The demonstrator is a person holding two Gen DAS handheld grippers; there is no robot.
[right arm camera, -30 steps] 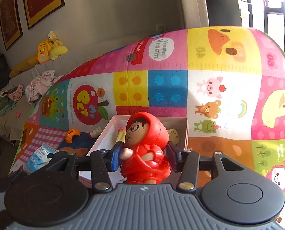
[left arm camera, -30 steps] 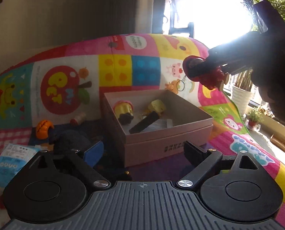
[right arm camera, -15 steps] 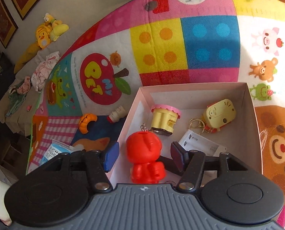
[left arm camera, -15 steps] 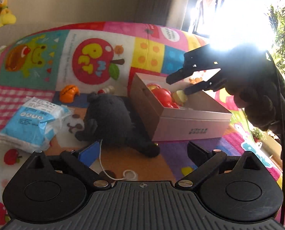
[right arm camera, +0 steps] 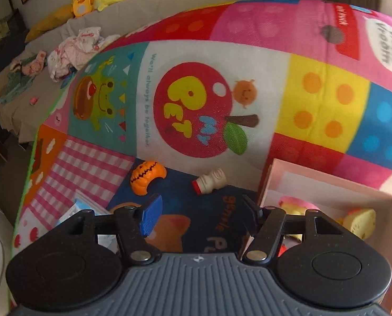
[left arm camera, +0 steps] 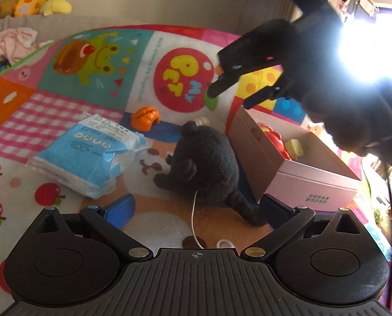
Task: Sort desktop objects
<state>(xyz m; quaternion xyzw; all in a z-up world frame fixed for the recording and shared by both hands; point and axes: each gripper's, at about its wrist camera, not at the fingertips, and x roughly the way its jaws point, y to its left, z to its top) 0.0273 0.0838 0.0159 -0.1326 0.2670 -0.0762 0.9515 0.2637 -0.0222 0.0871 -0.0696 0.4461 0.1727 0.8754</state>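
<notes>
Bright play mat [right arm camera: 327, 92] covers the floor. One second ago the right gripper [right arm camera: 201, 216] pinched the red doll [left arm camera: 273, 138]; now the doll lies in the pink box [left arm camera: 314, 184] and that gripper is spread and empty. Left gripper [left arm camera: 196, 208], just opened wider, is empty near the black plush toy [left arm camera: 206, 163].

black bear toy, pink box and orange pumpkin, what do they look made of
Black bear toy: plush fabric, matte and fuzzy, going by its soft blurred outline. Pink open box: likely cardboard, given thin flat walls, crisp edges and a matte face with small print. Orange pumpkin: probably moulded plastic or resin, smooth with a slight sheen.
</notes>
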